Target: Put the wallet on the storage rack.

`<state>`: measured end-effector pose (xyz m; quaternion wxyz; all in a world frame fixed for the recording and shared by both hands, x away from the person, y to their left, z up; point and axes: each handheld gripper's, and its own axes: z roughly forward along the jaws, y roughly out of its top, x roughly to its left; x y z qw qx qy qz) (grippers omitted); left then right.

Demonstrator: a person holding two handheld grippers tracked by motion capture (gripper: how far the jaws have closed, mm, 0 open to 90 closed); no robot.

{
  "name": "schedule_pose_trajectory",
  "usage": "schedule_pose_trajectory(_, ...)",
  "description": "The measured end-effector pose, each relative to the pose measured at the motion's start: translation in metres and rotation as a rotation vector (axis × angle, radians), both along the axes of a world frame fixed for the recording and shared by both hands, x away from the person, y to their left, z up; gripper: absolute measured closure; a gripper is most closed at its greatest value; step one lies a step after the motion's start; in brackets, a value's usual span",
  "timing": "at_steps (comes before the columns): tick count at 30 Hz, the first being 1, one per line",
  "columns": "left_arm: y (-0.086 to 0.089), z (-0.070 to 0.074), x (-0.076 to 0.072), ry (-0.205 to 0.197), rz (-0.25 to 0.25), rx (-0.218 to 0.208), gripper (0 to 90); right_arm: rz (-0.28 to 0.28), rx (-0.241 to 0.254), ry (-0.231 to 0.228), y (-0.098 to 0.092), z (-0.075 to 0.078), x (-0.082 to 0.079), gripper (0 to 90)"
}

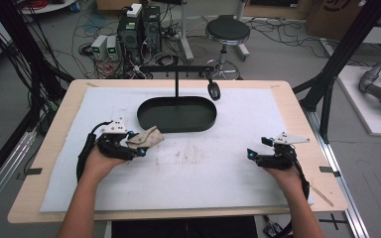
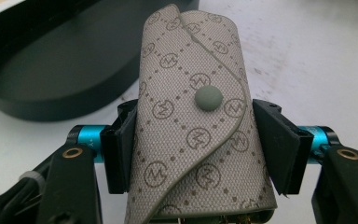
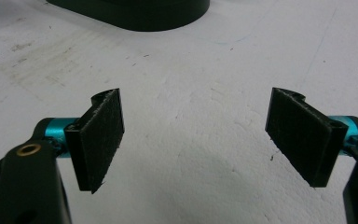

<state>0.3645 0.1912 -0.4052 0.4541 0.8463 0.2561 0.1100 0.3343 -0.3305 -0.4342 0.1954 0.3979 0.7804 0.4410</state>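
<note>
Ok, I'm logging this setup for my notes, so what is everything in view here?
pouch: one, beige with a printed monogram and a grey snap, clamped in the left tongs beside the tray
tray: one, black oval, far middle of the mat
mat: one, white, stained, covering the table
table: one, light wood
stool: one, black seat, floor beyond the table
computer towers: two, dark, floor beyond the table
left tongs: one, black, shut on the pouch
right tongs: one, black, open over bare mat
</note>
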Motion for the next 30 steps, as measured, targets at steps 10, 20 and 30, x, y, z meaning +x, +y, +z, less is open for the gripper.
schedule_pose_trajectory(10,-0.02,0.01,0.039,-0.01,0.006,-0.028,36.5,0.015,-0.007,0.007,0.002,-0.004,-0.002,19.8)
schedule_pose_trajectory(20,-0.044,0.014,0.087,-0.018,0.002,0.039,36.8,0.018,-0.003,0.007,0.003,-0.004,0.0,19.9)
schedule_pose_trajectory(30,-0.073,0.003,0.125,0.001,0.001,0.101,36.9,0.017,-0.005,0.006,0.002,-0.005,0.0,19.9)
